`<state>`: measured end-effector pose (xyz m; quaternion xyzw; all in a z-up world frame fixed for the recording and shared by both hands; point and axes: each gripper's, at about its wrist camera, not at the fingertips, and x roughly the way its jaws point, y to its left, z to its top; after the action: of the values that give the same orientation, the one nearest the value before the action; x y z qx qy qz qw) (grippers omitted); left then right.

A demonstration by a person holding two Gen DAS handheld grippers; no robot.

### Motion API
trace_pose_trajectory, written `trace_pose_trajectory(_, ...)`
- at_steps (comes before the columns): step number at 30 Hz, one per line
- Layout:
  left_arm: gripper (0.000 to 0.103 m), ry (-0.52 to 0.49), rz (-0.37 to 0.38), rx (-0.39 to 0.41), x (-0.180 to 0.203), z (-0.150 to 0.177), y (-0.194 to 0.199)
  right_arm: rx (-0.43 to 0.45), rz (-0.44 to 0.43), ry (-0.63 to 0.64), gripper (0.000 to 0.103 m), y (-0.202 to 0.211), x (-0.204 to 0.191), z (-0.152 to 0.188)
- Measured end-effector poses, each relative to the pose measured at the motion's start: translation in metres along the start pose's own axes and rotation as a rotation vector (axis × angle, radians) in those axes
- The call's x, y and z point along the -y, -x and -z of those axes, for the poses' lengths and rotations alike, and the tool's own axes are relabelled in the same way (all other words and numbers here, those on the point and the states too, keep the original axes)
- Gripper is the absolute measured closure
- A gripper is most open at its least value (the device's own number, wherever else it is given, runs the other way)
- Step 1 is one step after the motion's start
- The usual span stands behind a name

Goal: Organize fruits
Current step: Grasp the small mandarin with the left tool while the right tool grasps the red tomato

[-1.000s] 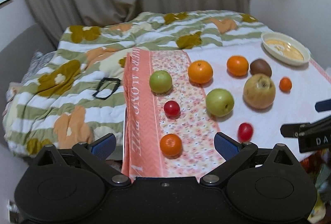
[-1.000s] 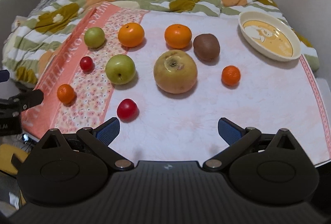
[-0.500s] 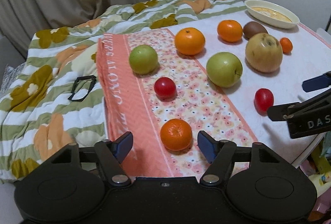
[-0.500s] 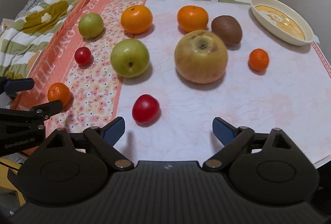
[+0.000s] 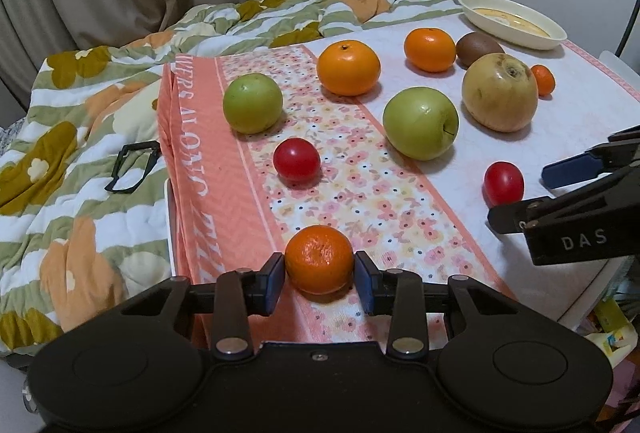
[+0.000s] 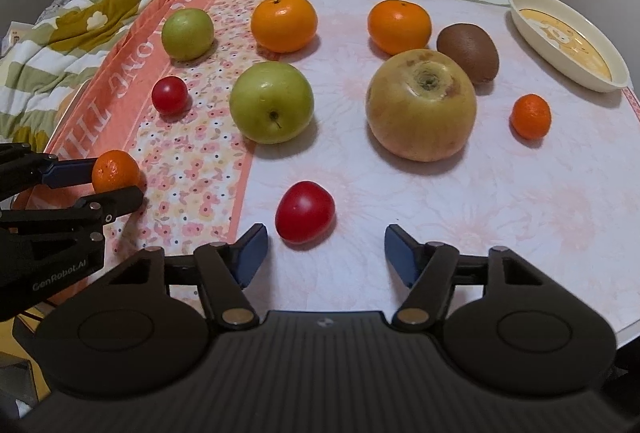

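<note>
My left gripper (image 5: 320, 279) is shut on a small mandarin (image 5: 319, 259) at the near edge of the floral cloth; the mandarin (image 6: 115, 170) also shows between the left fingers in the right wrist view. My right gripper (image 6: 322, 255) is open and empty, just short of a red tomato (image 6: 305, 211), which the left wrist view shows too (image 5: 503, 183). Farther back lie two green apples (image 6: 271, 102) (image 6: 187, 34), two oranges (image 6: 284, 22) (image 6: 399, 21), a big yellow pear-like fruit (image 6: 421, 104), a kiwi (image 6: 468, 51), another small mandarin (image 6: 530, 116) and a second tomato (image 6: 169, 94).
A cream oval dish (image 6: 568, 39) stands at the table's far right. A striped floral quilt (image 5: 80, 105) with black glasses (image 5: 132, 166) on it lies to the left. The table edge (image 5: 592, 297) drops off at the near right.
My left gripper moved forward and closed on the small mandarin. My right gripper moved in closer to the red tomato and stayed open.
</note>
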<state>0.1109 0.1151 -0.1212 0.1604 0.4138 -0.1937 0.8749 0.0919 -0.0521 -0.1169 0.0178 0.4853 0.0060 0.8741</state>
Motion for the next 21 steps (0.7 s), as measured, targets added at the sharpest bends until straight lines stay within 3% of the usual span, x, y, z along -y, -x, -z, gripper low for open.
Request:
trace_pose_trajectory(9, 0.062, 0.01, -0.008, -0.005, 0.002, 0.005, 0.005, 0.017, -0.01, 0.035, 0.036, -0.002, -0.006, -0.005)
trace_pose_trajectory(12, 0.062, 0.017, -0.009, -0.009, 0.004, 0.006, 0.008, 0.014, -0.024, 0.065, 0.056, -0.003, -0.01, -0.008)
trace_pose_trajectory(21, 0.062, 0.045, -0.004, 0.001, 0.016, 0.007, 0.028, 0.046, -0.05, 0.072, 0.056, 0.015, -0.006, -0.009)
